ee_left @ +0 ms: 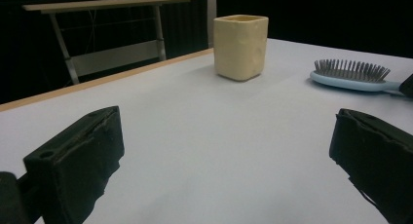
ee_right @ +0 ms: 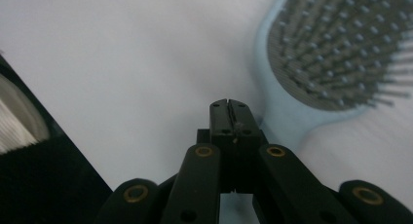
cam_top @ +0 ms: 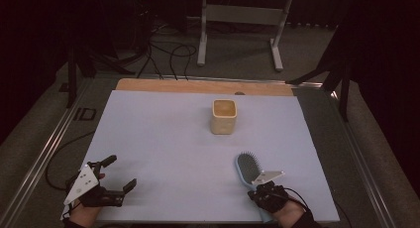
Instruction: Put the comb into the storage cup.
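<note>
I read the light-blue hairbrush (cam_top: 246, 169) lying bristles-up on the white table sheet (cam_top: 163, 139), at about 5 o'clock from the sheet's centre. My right gripper (ee_right: 229, 107) sits just beside the brush neck, at its 7 o'clock in the right gripper view, jaws pressed together with nothing between them. The cream square cup (cam_top: 224, 116) stands upright at 12 o'clock from the brush, well apart. My left gripper (cam_top: 120, 173) rests at 8 o'clock, jaws spread wide.

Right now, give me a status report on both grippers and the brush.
Left gripper open, idle. Right gripper shut, beside light-blue bristled hairbrush, brush flat on table. Nothing blocking.
</note>
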{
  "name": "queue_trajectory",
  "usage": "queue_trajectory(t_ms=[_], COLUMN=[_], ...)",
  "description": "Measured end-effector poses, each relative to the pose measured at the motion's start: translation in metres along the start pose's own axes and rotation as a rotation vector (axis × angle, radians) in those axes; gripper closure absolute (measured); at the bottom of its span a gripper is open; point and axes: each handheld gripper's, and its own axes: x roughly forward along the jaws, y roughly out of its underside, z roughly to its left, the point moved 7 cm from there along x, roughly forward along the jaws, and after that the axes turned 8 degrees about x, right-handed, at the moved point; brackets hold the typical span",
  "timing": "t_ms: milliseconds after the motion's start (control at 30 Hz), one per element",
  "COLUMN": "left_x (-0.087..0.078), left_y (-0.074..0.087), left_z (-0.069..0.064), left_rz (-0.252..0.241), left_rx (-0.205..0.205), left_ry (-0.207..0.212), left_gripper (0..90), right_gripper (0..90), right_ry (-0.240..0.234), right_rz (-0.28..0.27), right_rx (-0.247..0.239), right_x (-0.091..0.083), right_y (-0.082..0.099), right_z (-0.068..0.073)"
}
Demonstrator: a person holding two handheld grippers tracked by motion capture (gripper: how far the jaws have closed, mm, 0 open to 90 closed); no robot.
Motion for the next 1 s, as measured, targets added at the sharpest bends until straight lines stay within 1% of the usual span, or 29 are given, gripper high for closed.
queue_trajectory(t_ms=[100, 167, 233, 267, 400, 467, 600, 700, 767, 800, 867, 900, 967, 1000], left_x=[0.000, 0.000, 0.000, 0.000, 0.000, 0.001, 0.000, 0.000, 0.000, 0.000, 0.000, 0.001, 0.001, 0.001], left_y=[0.000, 0.000, 0.000, 0.000, 0.000, 0.000, 0.000, 0.000, 0.000, 0.000, 0.000, 0.000, 0.000, 0.000], left_z=[0.000, 0.000, 0.000, 0.000, 0.000, 0.000, 0.000, 0.000, 0.000, 0.000, 0.000, 0.000, 0.000, 0.000], left_rz=[0.002, 0.001, 0.000, 0.001, 0.001, 0.002, 0.001, 0.001, 0.002, 0.003, 0.002, 0.001, 0.001, 0.002], left_rx=[0.002, 0.000, 0.001, 0.001, 0.001, 0.002, 0.001, 0.001, 0.002, 0.003, 0.002, 0.001, 0.002, 0.003], left_ry=[0.001, 0.000, 0.000, 0.000, 0.001, 0.001, 0.001, 0.000, 0.001, 0.001, 0.001, 0.001, 0.002, 0.002], left_gripper=[0.0, 0.0, 0.0, 0.0, 0.0, 0.0, 0.0, 0.0, 0.0, 0.0, 0.0, 0.0, 0.0, 0.0], right_gripper=[90.0, 90.0, 90.0, 90.0, 90.0, 90.0, 90.0, 90.0, 90.0, 90.0, 90.0, 90.0, 90.0, 90.0], right_ry=[0.015, 0.041, 0.072, 0.077, 0.123, 0.132, 0.154, 0.154, 0.146, 0.134, 0.134, 0.125, 0.132, 0.124], right_rz=[0.008, 0.011, 0.008, 0.007, -0.006, -0.013, -0.025, -0.025, -0.027, -0.026, -0.029, -0.032, -0.034, -0.034], right_rx=[0.004, 0.005, 0.016, 0.018, 0.051, 0.063, 0.068, 0.066, 0.054, 0.046, 0.025, 0.002, -0.024, -0.041], right_x=[-0.001, -0.003, -0.004, -0.005, -0.008, -0.008, -0.009, -0.009, -0.009, -0.010, -0.012, -0.013, -0.016, -0.018], right_y=[0.005, 0.007, 0.009, 0.009, 0.011, 0.011, 0.009, 0.008, 0.007, 0.007, 0.005, 0.003, 0.000, -0.001], right_z=[-0.005, -0.010, -0.019, -0.022, -0.039, -0.045, -0.055, -0.059, -0.059, -0.057, -0.057, -0.056, -0.058, -0.058])
